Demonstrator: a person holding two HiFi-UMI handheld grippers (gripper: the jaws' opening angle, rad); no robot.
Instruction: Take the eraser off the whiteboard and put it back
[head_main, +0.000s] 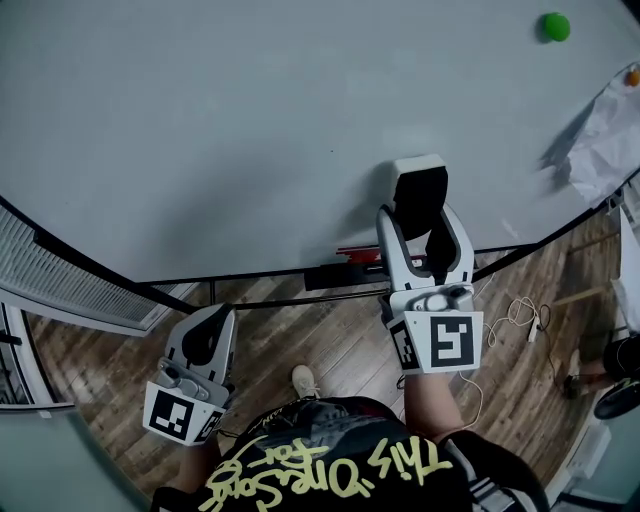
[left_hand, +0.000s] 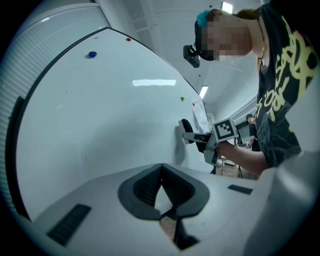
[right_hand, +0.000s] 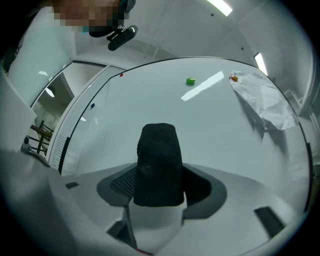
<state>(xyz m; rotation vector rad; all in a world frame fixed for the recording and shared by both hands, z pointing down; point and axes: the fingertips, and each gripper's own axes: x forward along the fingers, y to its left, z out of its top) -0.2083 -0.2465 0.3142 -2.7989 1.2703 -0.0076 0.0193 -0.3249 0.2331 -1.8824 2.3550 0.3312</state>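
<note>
While my left claw (head_main: 208, 335) hangs low beside the whiteboard (head_main: 250, 120), clenched on nothing, my right claw (head_main: 425, 225) grips the eraser (head_main: 420, 190), whose white back sits against the board near its lower edge, well apart from a green magnet (head_main: 555, 27)

Whiteboard (head_main: 250, 130) carries a green magnet (head_main: 555, 27) (crumpled paper (head_main: 606, 140) too).
</note>
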